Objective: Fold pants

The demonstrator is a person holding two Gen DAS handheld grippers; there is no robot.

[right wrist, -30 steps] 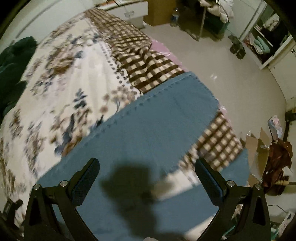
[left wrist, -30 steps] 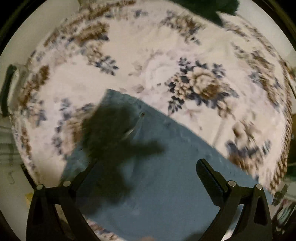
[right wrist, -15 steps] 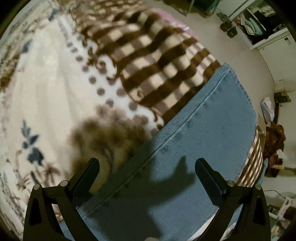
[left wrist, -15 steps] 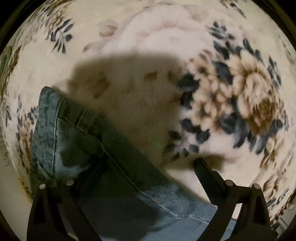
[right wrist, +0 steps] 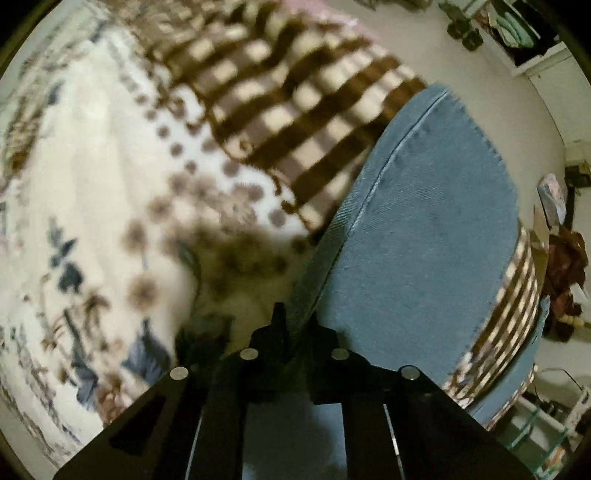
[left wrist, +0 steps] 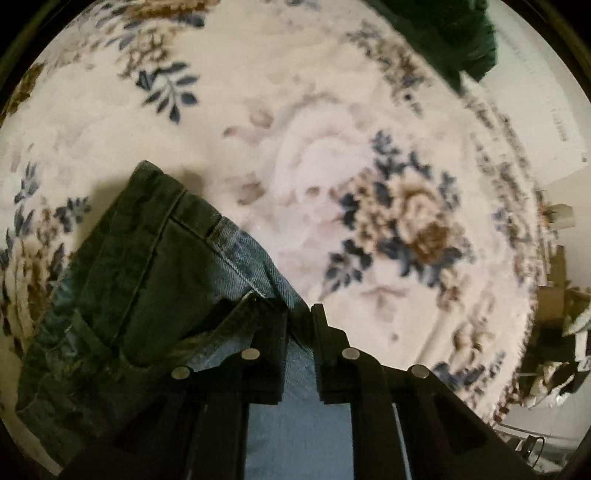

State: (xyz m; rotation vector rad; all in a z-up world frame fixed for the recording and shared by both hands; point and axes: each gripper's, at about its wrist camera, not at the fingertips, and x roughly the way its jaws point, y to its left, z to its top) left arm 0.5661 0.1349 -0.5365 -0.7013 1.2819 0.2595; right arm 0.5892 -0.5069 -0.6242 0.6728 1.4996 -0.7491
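Observation:
Blue denim pants lie on a floral blanket on a bed. In the left wrist view the waistband end point(left wrist: 147, 254) with its belt loop and pocket sits at lower left. My left gripper point(left wrist: 299, 317) is shut on the pants' edge by the waistband. In the right wrist view a pant leg point(right wrist: 424, 236) runs up to the right toward its hem. My right gripper point(right wrist: 299, 321) is shut on the leg's side seam edge. A second leg point(right wrist: 517, 384) shows at the lower right.
The floral blanket point(left wrist: 332, 155) covers the bed, with a brown checked border point(right wrist: 295, 110) at the foot end. A dark green garment point(left wrist: 454, 33) lies at the far edge. Beyond the bed lie floor point(right wrist: 498, 70), shelves and clutter at the right.
Both grippers were open above the pants. They came down onto the fabric and closed, the left on the waistband edge, the right on the leg's seam edge.

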